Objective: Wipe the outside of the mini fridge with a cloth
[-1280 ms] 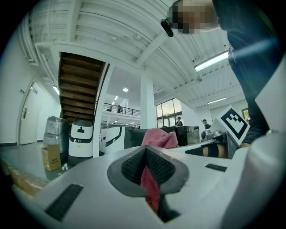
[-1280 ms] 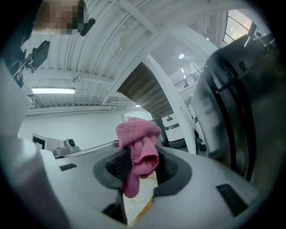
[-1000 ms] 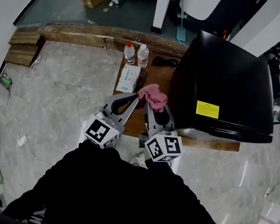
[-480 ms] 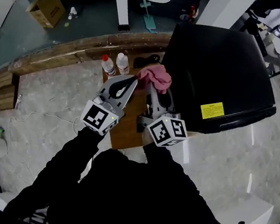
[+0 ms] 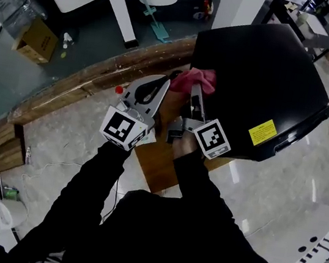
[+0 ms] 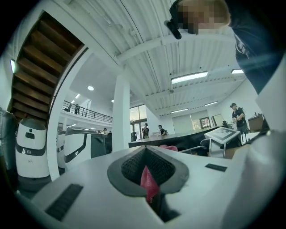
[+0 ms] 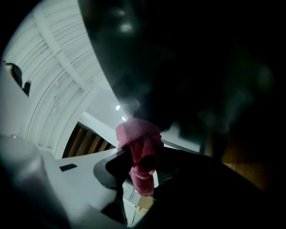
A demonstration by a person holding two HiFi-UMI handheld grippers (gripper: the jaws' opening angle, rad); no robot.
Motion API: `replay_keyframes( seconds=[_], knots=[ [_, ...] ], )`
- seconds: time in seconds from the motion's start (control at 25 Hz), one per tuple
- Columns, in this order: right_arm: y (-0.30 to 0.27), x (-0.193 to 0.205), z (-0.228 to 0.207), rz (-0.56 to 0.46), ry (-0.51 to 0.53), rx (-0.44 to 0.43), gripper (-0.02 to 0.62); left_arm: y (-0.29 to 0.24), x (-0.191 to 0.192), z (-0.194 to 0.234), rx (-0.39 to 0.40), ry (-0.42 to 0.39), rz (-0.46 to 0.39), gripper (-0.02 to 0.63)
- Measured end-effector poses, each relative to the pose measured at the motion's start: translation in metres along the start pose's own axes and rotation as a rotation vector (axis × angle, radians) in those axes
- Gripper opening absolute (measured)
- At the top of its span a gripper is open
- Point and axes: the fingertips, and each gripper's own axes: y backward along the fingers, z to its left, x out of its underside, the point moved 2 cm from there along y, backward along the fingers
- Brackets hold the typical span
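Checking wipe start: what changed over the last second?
The left gripper and right gripper carried the cloth from over the table across to the fridge; it now sits at the fridge's edge. The head view swung too. Unchanged: both grippers shut on the cloth, fridge in place.

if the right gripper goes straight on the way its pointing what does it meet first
The black fridge. The right gripper is shut on the pink cloth, which leads and looks close to or against the fridge's side; depth is unclear.
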Motion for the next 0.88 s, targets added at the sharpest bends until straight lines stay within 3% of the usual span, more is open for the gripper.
replay_keyframes(
  seconds=[0.16, 0.32, 0.56, 0.72, 0.88],
  knots=[
    [0.001, -0.003, -0.019, -0.048, -0.11, 0.114, 0.134, -0.016, 0.008, -0.001, 0.046, 0.018, 0.018, 0.006],
    [-0.01, -0.008, -0.019, -0.102, -0.161, 0.043, 0.133, -0.025, 0.029, -0.006, 0.087, 0.044, 0.059, 0.006],
    [-0.009, -0.003, -0.042, -0.083, -0.247, 0.115, 0.132, -0.028, 0.057, -0.009, 0.11, 0.068, 0.11, 0.006],
    [-0.014, 0.006, -0.067, -0.086, -0.279, 0.096, 0.129, -0.034, 0.084, -0.01, 0.125, 0.073, 0.148, 0.006],
    [-0.01, 0.02, -0.101, -0.08, -0.29, 0.144, 0.129, -0.033, 0.115, -0.012, 0.127, 0.075, 0.195, 0.006]
  ],
)
